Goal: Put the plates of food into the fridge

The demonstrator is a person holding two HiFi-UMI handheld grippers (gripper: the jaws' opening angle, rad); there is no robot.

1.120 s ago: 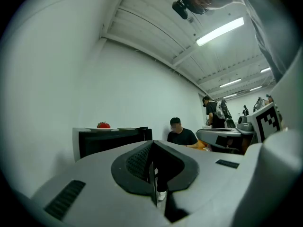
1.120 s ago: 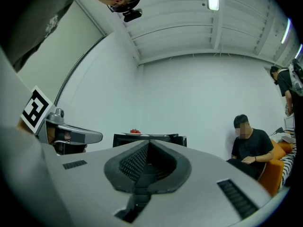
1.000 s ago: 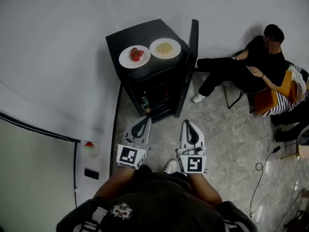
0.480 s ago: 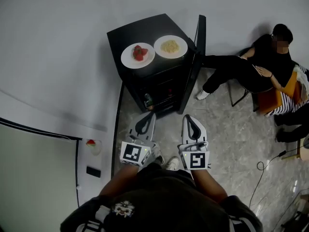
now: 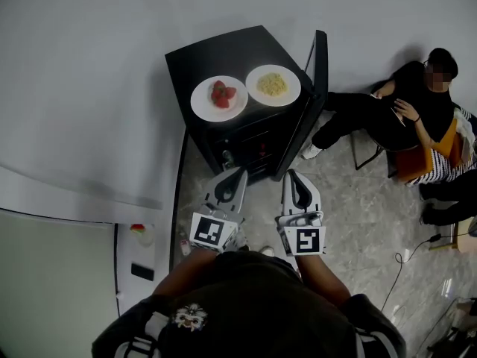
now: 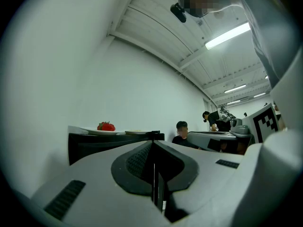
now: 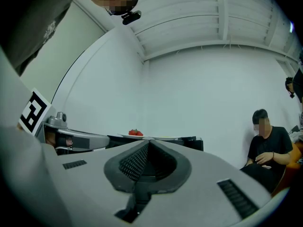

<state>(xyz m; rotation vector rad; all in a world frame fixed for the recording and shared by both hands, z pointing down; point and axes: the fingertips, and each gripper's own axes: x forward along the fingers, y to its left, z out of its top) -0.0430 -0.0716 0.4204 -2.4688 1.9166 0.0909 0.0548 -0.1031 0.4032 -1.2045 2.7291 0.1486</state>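
Observation:
A black mini fridge [image 5: 223, 54] stands against the wall with its door [image 5: 318, 69] swung open to the right. On its top sit two white plates: one with strawberries [image 5: 218, 98] and one with noodles [image 5: 273, 85]. My left gripper [image 5: 238, 172] and right gripper [image 5: 289, 174] hover side by side in front of the fridge's open front, both shut with nothing in them. The left gripper view shows the strawberry plate [image 6: 106, 126] beyond the closed left gripper [image 6: 152, 143]. In the right gripper view, the strawberries [image 7: 135, 133] lie beyond the closed right gripper [image 7: 147, 142].
Bottles [image 5: 226, 157] stand on the fridge's lower shelf. A person [image 5: 402, 110] sits on a chair to the right, legs stretched toward the fridge door. A cable [image 5: 406, 263] trails on the floor at right. A white ledge [image 5: 141, 263] with small items runs at left.
Both grippers have moved forward, closer to the fridge's open front. The fridge and plates sit lower and nearer in the head view. The jaws have stayed shut.

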